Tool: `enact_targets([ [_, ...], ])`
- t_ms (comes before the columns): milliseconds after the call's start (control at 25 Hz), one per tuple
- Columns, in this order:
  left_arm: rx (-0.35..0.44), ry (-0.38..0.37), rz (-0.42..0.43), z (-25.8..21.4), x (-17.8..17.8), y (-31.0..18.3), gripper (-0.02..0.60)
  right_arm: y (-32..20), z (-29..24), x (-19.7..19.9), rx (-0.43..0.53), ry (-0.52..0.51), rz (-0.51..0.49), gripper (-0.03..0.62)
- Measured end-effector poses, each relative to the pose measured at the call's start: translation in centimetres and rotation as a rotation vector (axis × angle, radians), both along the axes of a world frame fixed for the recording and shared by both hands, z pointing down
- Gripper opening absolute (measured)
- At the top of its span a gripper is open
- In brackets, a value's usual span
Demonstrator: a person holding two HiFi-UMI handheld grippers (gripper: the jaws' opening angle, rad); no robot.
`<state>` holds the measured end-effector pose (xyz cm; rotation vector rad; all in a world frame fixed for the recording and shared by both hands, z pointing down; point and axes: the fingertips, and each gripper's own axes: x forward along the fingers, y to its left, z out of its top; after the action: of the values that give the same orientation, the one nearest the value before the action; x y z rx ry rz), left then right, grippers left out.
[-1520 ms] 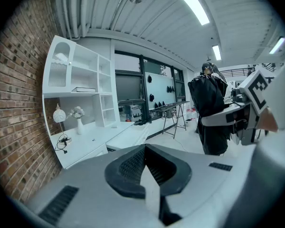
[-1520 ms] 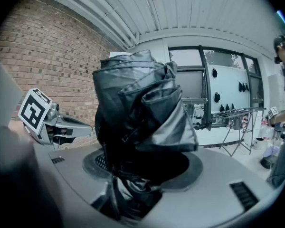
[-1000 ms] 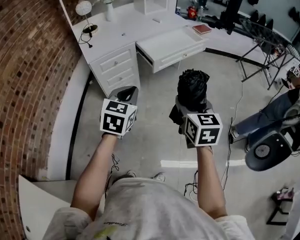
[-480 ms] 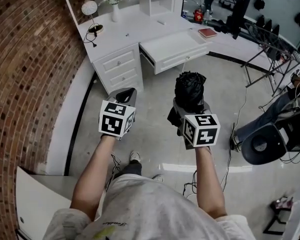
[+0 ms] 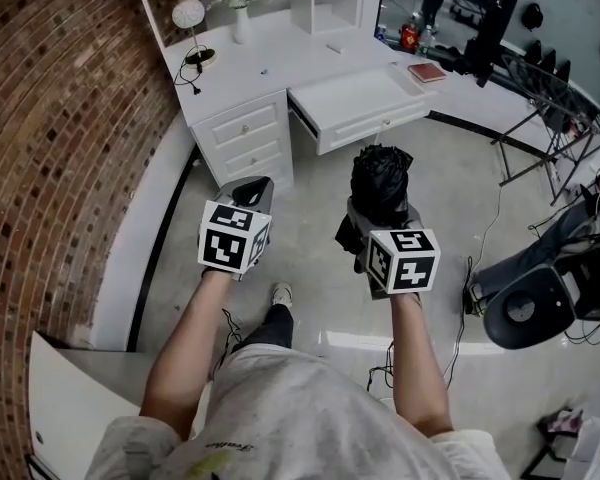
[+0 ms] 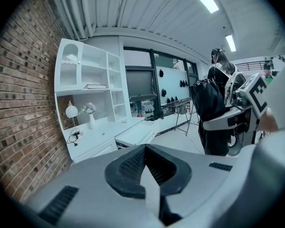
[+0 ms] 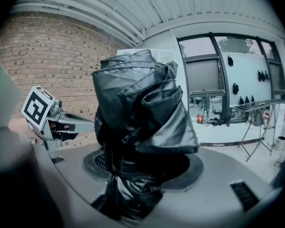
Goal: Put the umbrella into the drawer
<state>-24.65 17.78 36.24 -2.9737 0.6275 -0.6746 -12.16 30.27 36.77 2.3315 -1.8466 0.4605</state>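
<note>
Carrying phase, approach to the desk. The right tool (image 5: 380, 211) is clamped on the folded black umbrella (image 5: 382, 176), its jaws standing wide around the crumpled bundle of fabric. In the right gripper view the umbrella (image 7: 141, 103) rises upright out of the right tool (image 7: 142, 172) and fills the middle of the picture. The left tool (image 5: 252, 190) carries nothing: in the left gripper view the left tool (image 6: 145, 167) has its jaws pressed together with nothing between them.

Change over the last second: the white desk (image 5: 250, 63) and its pulled-out drawer (image 5: 358, 108) have slid rightward and a little lower in the head view. One foot (image 5: 280, 293) now reaches forward on the floor (image 5: 310, 198) between the arms, where both feet lay further back a second ago. The person therefore appears to be stepping towards the desk. Both tools keep their places in front of the body, and the grip on the umbrella looks unchanged.

Bearing on the task: the drawer already stands open and, as far as can be told, bare inside, so the empty left tool probably need not pull it. The umbrella is still in the air, well apart from the drawer, which lies ahead of it beyond the open floor. Placing has not begun. What remains is to close the gap, bring the umbrella over the drawer's opening, lower it in and let go
</note>
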Motion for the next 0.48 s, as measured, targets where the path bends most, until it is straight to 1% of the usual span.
enact_targets([
  [160,-0.010,0.007,-0.001,0.4,1.5,-2.6,-0.003,-2.4,0.5,1.4,-0.013,0.000,-0.004,0.253],
  [480,-0.042,0.013,0.017,1.2,6.1,-9.1,-0.003,-8.8,0.6,5.4,-0.032,0.001,0.004,0.253],
])
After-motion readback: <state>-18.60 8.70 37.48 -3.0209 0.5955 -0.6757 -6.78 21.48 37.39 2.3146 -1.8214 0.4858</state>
